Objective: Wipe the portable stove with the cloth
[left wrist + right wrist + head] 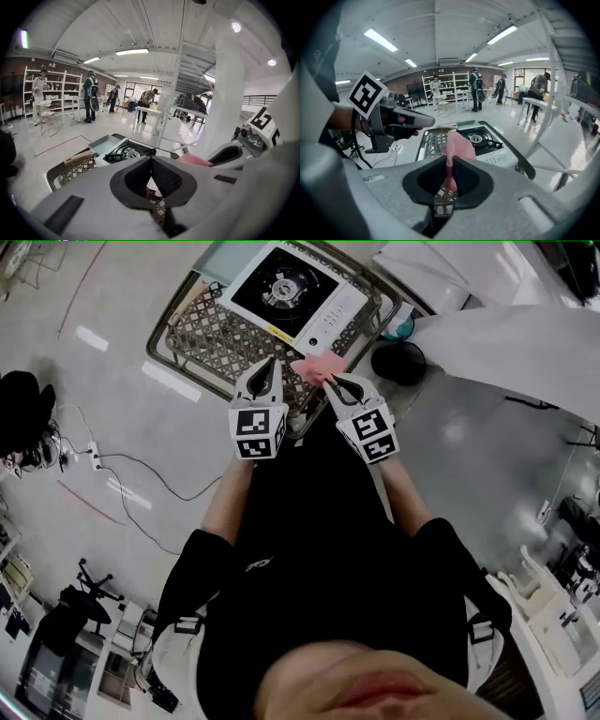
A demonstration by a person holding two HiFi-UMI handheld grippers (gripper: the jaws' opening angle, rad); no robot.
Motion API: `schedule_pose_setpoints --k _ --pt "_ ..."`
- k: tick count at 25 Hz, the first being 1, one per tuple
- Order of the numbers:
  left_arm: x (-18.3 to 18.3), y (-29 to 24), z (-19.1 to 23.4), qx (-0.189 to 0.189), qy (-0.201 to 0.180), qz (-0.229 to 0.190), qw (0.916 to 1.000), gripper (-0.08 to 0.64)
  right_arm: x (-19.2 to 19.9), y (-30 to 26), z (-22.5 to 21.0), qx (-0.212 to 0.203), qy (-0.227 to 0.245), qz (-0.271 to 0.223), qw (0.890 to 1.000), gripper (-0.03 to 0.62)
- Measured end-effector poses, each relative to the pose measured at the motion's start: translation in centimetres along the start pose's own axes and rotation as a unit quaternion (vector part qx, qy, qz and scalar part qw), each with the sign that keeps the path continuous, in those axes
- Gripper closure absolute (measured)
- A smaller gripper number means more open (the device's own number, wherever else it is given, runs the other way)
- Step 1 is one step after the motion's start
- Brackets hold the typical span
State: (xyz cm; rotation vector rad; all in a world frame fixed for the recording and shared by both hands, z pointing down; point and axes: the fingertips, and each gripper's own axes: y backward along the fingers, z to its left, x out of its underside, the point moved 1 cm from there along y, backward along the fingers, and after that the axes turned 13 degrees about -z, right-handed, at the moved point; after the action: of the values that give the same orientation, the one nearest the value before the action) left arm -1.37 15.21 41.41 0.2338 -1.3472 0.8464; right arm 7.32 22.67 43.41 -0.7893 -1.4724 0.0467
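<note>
The portable stove (pixel 295 292), white with a black burner top, sits on a lattice-topped metal cart (pixel 211 334) ahead of me. My right gripper (pixel 336 382) is shut on a pink cloth (pixel 315 367), held over the cart's near edge just short of the stove. In the right gripper view the cloth (pixel 459 143) stands up between the pads, with the stove (pixel 480 138) beyond it. My left gripper (pixel 270 367) hovers beside it on the left, shut with nothing in it. In the left gripper view the stove (pixel 126 152) lies ahead and the cloth (pixel 194 160) to the right.
A pale teal tray (pixel 101 144) lies next to the stove on the cart. A white table (pixel 506 343) and a black round object (pixel 398 362) stand at the right. Cables (pixel 141 474) run over the floor at the left. Several people stand far off.
</note>
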Motion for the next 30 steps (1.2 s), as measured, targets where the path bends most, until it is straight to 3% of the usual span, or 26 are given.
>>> schedule_pose_setpoints --k 4,6,11,17,20,21,27,30 --pt "1.3 -3.7 3.4 -0.067 -0.004 0.019 0.9976 0.56 1.6 -5.1 -2.5 -0.08 0.061 0.038 0.994 0.554" --pt "1.4 -5.6 5.4 -0.103 0.013 0.026 0.9942 0.56 1.7 -8.1 -4.6 -0.116 0.074 0.053 0.989 0.554" --pt "2.1 -7.0 8.1 -0.193 0.036 0.044 0.9794 0.56 2.9 -12.2 -6.4 -0.21 0.097 0.097 0.968 0.554" --pt "2.5 -5.9 8.8 -0.255 0.055 0.044 0.9645 0.56 6.3 -14.4 -5.0 -0.327 0.222 0.139 0.908 0.55" --pt "3.2 -5.3 8.6 -0.268 0.063 0.048 0.96 0.56 8.6 -15.4 -4.6 -0.359 0.28 0.161 0.876 0.485" --pt "3.5 -5.0 8.6 -0.273 0.067 0.048 0.9584 0.56 9.1 -15.5 -4.4 -0.366 0.287 0.168 0.869 0.468" --pt "5.5 -3.5 9.1 -0.302 0.101 0.05 0.9465 0.56 8.8 -15.6 -3.6 -0.365 0.296 0.149 0.87 0.454" --pt "6.1 -3.5 9.4 -0.306 0.105 0.051 0.9448 0.56 9.2 -16.4 -3.1 -0.37 0.305 0.142 0.866 0.44"
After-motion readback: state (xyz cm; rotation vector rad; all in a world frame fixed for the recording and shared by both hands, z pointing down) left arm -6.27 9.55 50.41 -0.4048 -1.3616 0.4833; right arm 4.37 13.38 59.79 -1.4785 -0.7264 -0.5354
